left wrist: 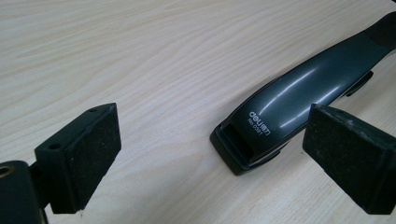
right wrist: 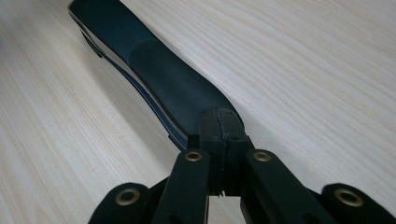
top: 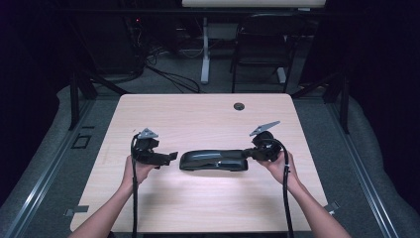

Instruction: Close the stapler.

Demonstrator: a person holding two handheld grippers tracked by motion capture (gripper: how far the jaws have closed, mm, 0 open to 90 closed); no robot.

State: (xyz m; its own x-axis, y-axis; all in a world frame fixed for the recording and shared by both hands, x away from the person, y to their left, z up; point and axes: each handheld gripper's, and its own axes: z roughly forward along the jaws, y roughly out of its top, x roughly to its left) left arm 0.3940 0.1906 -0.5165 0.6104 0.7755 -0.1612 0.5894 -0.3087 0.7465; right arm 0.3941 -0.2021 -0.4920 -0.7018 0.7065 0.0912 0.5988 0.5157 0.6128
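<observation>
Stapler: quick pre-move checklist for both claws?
1. Stapler flat on table: ok.
2. Right claw shut, pads together at the stapler's rear end: ok; real hold on it: cannot tell.
3. Left claw open, front end between the pads, untouched: ok.
4. Left claw lined up with front end: ok.
5. Table around stapler free of other items: ok.

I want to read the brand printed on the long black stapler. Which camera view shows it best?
The left gripper view: the stapler front end is close, its white lettering facing the camera. The high view shows the whole stapler, too small to read. The right gripper view shows its rear end from behind, no lettering.
</observation>
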